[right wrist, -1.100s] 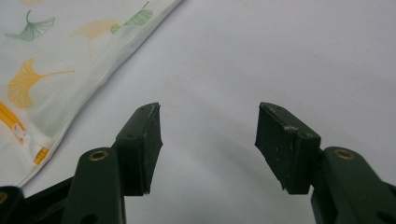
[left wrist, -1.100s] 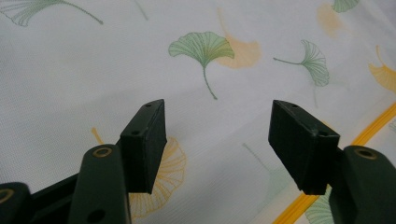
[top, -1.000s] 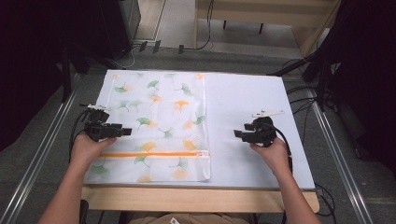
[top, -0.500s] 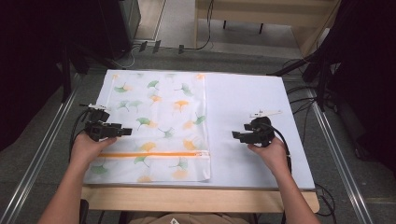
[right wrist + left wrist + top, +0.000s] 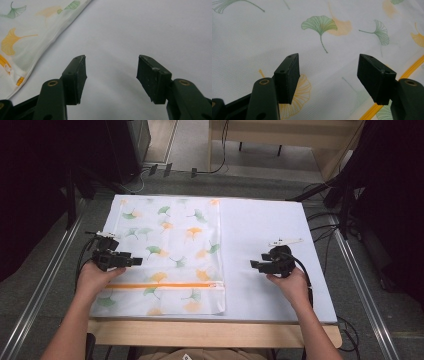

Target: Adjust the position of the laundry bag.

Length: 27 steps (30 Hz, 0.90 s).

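Observation:
A white mesh bag (image 5: 165, 255) printed with green and orange ginkgo leaves lies flat on the left half of a white mat (image 5: 265, 225). An orange zipper (image 5: 160, 285) runs across the bag near its front edge. My left gripper (image 5: 136, 262) hovers over the bag's left part, pointing right. Its jaws have just been opening and stand open (image 5: 328, 75) above the leaf print (image 5: 319, 27), nothing between them. My right gripper (image 5: 254, 265) points left over bare mat. Its jaws have just been closing a little and remain open (image 5: 111, 77), empty, with the bag's corner (image 5: 25, 37) off to the left.
The mat lies on a wooden table whose front edge (image 5: 210, 332) is nearest the person. Metal rails (image 5: 45, 270) flank both sides. Cables (image 5: 325, 220) trail at the right and behind. A wooden frame (image 5: 280, 145) stands farther back.

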### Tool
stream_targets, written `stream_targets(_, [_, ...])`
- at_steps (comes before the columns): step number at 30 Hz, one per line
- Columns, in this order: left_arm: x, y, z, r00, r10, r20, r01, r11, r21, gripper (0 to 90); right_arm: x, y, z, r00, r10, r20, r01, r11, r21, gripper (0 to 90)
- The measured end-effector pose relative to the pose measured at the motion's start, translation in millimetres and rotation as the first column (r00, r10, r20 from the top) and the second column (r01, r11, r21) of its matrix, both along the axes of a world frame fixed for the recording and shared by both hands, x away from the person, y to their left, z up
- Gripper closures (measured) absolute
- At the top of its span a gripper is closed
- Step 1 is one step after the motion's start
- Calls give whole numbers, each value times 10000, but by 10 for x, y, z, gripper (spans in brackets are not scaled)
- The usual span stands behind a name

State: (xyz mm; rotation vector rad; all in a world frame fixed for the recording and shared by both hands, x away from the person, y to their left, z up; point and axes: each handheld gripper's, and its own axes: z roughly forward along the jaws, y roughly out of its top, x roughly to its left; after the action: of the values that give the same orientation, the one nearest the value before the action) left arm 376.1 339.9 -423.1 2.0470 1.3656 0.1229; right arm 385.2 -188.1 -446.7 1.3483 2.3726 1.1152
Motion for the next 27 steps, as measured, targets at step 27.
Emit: stream_targets(27, [7,-18,-9,9999,-20,-133,22,9998,187,351,11,-7,-16,9998,-115,-152,114,9999,-89,420])
